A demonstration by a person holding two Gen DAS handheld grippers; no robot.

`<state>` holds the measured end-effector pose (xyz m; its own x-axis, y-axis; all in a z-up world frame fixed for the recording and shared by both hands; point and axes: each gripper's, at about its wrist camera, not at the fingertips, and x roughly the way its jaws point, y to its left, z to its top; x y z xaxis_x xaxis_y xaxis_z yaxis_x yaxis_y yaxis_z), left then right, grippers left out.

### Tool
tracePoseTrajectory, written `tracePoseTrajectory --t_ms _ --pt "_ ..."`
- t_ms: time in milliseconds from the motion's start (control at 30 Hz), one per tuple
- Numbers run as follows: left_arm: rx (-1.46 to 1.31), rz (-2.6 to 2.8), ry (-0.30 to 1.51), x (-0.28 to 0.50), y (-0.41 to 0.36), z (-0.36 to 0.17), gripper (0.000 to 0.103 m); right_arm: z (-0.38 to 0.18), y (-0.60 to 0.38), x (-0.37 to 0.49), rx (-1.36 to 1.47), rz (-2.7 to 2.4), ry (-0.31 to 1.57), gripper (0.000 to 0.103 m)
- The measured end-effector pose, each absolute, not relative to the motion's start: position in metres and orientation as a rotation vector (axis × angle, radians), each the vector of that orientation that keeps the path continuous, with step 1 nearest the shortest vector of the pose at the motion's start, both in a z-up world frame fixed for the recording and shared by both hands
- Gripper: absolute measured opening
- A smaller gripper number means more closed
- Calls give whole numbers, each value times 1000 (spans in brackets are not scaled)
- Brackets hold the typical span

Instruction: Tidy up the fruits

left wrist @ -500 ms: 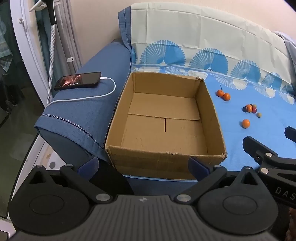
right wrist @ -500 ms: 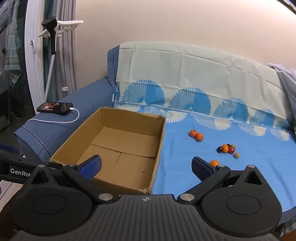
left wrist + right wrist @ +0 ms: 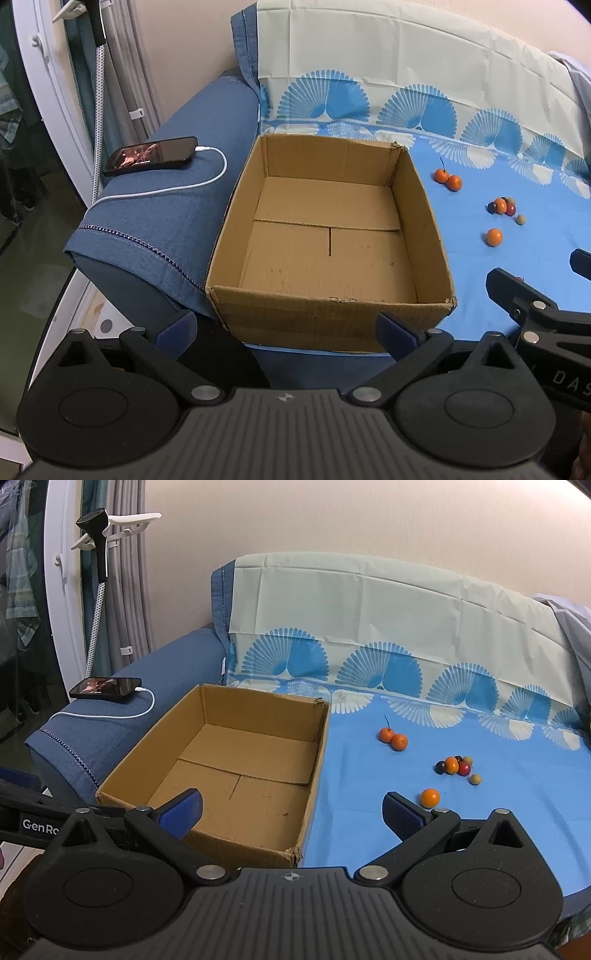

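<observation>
Nothing apparently moved; cardboard box (image 3: 328,314) empty; fruits (image 3: 452,765) unshifted.

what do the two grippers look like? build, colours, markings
Both alike: black ribbed body, two round discs, silver pivot screws, black linkage arms, blue pads. Left gripper; right gripper. White side lettering: "GenRo" on the left, "DAS" on the right. No cables visible.

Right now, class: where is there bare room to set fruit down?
The cardboard box floor is wholly bare. Blue cloth lies free between the box and the lone orange. It is crowded around the mixed fruit cluster.
</observation>
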<state>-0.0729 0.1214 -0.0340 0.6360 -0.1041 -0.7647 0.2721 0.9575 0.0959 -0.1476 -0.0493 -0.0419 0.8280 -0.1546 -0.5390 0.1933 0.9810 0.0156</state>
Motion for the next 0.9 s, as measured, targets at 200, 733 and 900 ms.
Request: tracePoseTrajectory --t_ms 200,733,900 --pt "209 -212 853 -73 122 -33 103 -38 -46 -150 81 -179 579 102" --pt "211 -209 859 -73 123 -34 103 -42 -47 -153 49 -193 527 103" --pt "217 -208 866 -71 121 -36 103 -43 -49 -151 64 -185 559 103"
